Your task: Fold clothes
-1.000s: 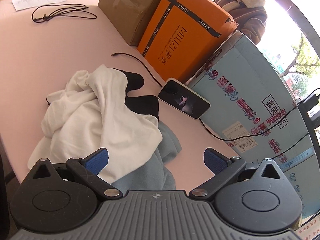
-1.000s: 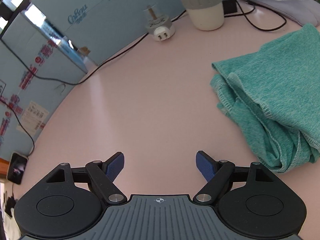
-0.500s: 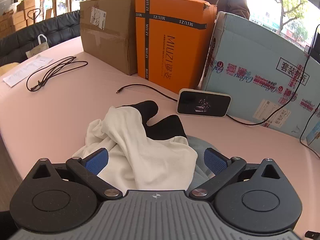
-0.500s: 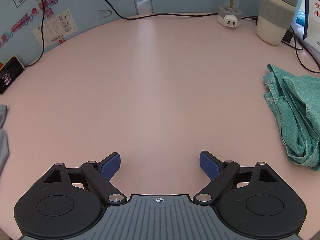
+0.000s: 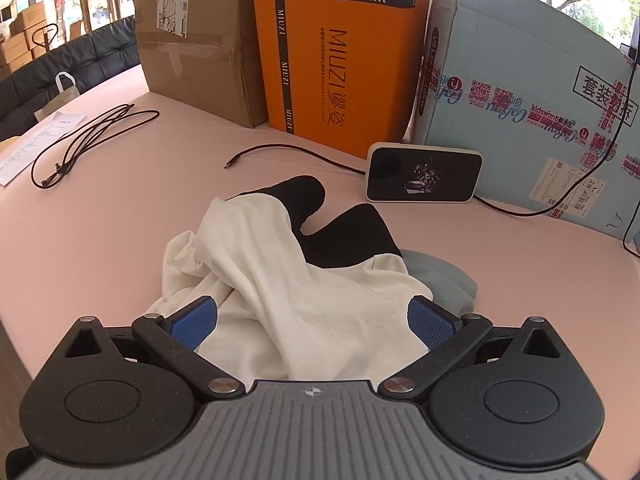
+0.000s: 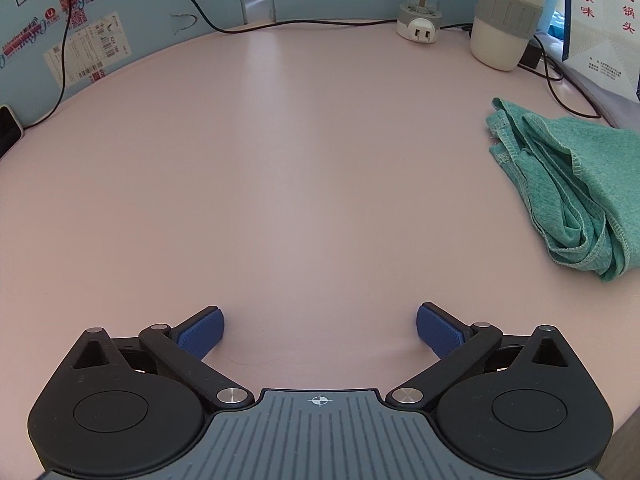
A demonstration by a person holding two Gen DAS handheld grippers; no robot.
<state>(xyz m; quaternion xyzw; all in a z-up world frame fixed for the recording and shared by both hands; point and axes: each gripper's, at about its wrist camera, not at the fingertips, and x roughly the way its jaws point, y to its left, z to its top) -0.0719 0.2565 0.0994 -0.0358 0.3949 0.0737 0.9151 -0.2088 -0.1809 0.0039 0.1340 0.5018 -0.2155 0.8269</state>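
Observation:
A heap of clothes lies on the pink table [image 5: 120, 200]: a cream garment [image 5: 280, 280] on top, a black one [image 5: 344, 236] behind it and a grey-blue one [image 5: 444, 280] at its right. My left gripper [image 5: 312, 320] hovers open over the near side of the heap, its blue pads apart on either side of the cream cloth without pressing it. In the right wrist view a folded teal garment [image 6: 576, 184] rests at the right. My right gripper [image 6: 320, 328] is over bare table, its jaws opening wide with nothing between them.
Behind the heap stand a brown carton [image 5: 196, 40], an orange box [image 5: 340, 52] and a pale blue box [image 5: 520, 80], with a phone [image 5: 424, 172] leaning there. Black cables [image 5: 92, 132] and a paper lie at left. A cup [image 6: 508, 16] and a plug adapter [image 6: 420, 20] stand at the back.
The left view has rolled level and come closer to the heap. The right gripper swung left away from the teal garment, rolled level, and its jaws widened.

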